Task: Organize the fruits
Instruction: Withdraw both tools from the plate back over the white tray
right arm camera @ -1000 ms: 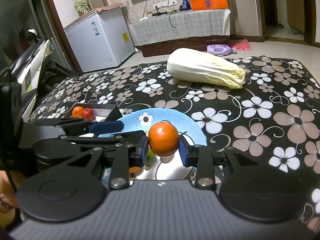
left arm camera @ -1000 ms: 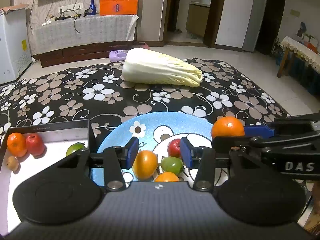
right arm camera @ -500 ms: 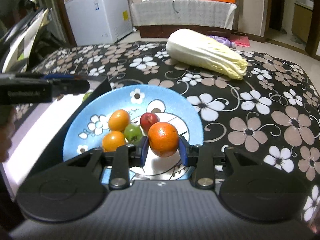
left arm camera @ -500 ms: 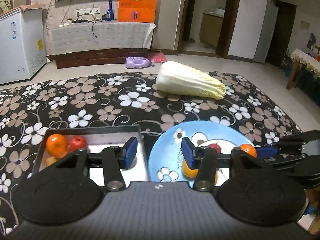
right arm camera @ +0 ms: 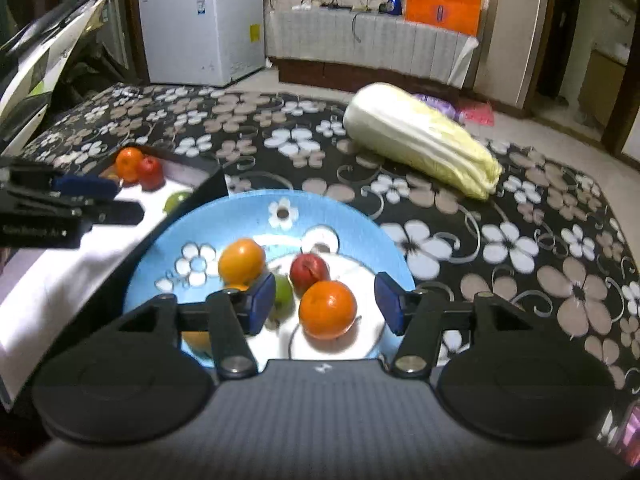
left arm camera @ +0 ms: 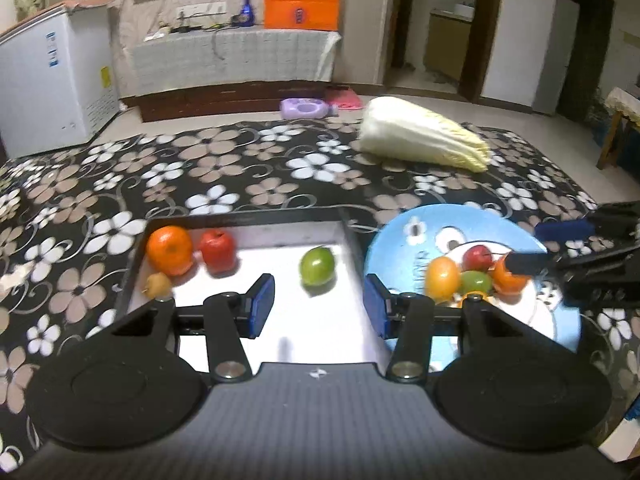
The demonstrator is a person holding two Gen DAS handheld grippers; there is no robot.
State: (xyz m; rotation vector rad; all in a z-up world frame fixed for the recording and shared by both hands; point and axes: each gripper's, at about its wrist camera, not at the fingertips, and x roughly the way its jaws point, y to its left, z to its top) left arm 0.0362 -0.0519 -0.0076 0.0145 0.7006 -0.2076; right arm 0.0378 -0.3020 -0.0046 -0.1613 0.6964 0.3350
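Observation:
A blue plate holds several fruits. An orange lies on it between the fingers of my open right gripper, with gaps on both sides. Behind it are a red fruit, a yellow-orange fruit and a green one. A black tray with a white floor holds an orange, a red apple, a green fruit and a small brown fruit. My left gripper is open and empty over the tray.
A napa cabbage lies on the flowered black cloth behind the plate. A white chest freezer and a low cabinet stand beyond the table. The tray sits directly left of the plate.
My right gripper has lowered the orange onto the plate and opened, letting it go. My left gripper has swung left from the plate to over the tray, still open.

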